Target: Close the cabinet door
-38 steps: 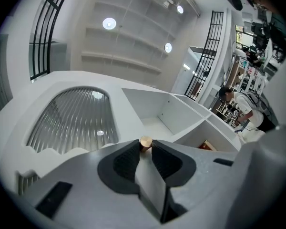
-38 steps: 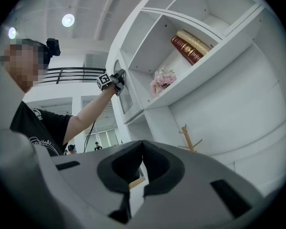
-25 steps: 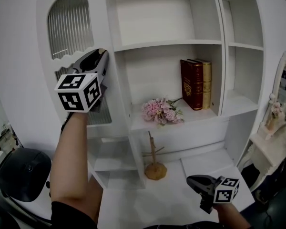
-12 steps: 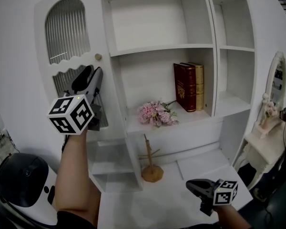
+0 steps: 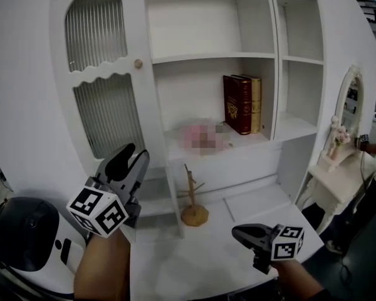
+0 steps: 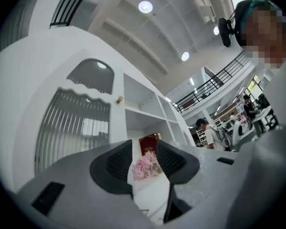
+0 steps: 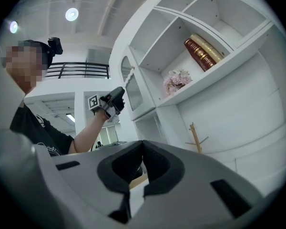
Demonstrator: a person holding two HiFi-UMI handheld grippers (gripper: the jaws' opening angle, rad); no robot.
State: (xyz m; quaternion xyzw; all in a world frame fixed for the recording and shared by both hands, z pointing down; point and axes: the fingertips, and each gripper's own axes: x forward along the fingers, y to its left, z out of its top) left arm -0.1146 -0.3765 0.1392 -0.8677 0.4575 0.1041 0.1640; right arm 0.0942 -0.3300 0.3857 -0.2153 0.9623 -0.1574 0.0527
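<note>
Left gripper being held low, tilted upward, jaws just being opened on nothing, right gripper being held level, jaws together, cabinet door standing shut, long axis upright.

Two books, one flower bunch, one stand, one cabinet door.

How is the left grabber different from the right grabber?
The left gripper has its jaws apart; they have just been opening, with nothing between them. The right gripper has its jaws together. The left gripper tilts up in front of the cabinet door, while the right gripper lies level, lower down, over the desk. Both are grey and hold nothing.
</note>
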